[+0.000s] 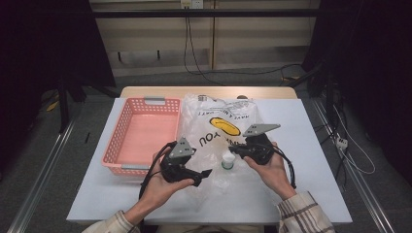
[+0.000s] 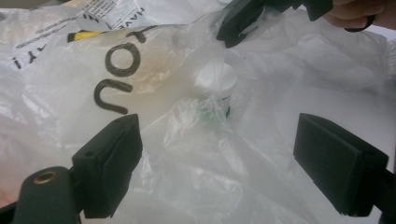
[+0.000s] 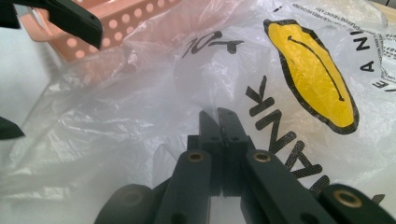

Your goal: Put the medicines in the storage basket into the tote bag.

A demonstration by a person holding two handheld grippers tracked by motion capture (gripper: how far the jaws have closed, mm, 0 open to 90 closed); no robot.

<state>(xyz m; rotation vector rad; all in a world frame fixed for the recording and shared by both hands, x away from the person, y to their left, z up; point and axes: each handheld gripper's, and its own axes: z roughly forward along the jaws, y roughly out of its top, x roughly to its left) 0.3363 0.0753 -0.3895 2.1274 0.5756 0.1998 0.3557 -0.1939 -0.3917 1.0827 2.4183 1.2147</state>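
Note:
A thin white plastic bag [image 1: 214,116] printed with a yellow smiley and black letters lies crumpled on the table. A small white bottle [image 1: 227,160] with a green label stands under the bag's film; in the left gripper view the bottle [image 2: 219,84] is blurred by plastic. My left gripper [image 1: 206,168] hovers at the bag's near left side, its jaws wide apart [image 2: 219,158] with nothing pressed between them. My right gripper [image 1: 233,149] is shut [image 3: 219,114], pinching the bag's film just right of the bottle. The left gripper view catches that right gripper [image 2: 233,25] holding up the plastic.
A pink perforated basket [image 1: 116,141] stands left of the bag with nothing in it, and its wall [image 3: 121,32] is close behind the plastic. The white table [image 1: 301,160] has bare room on the right. Both forearms enter from the front edge.

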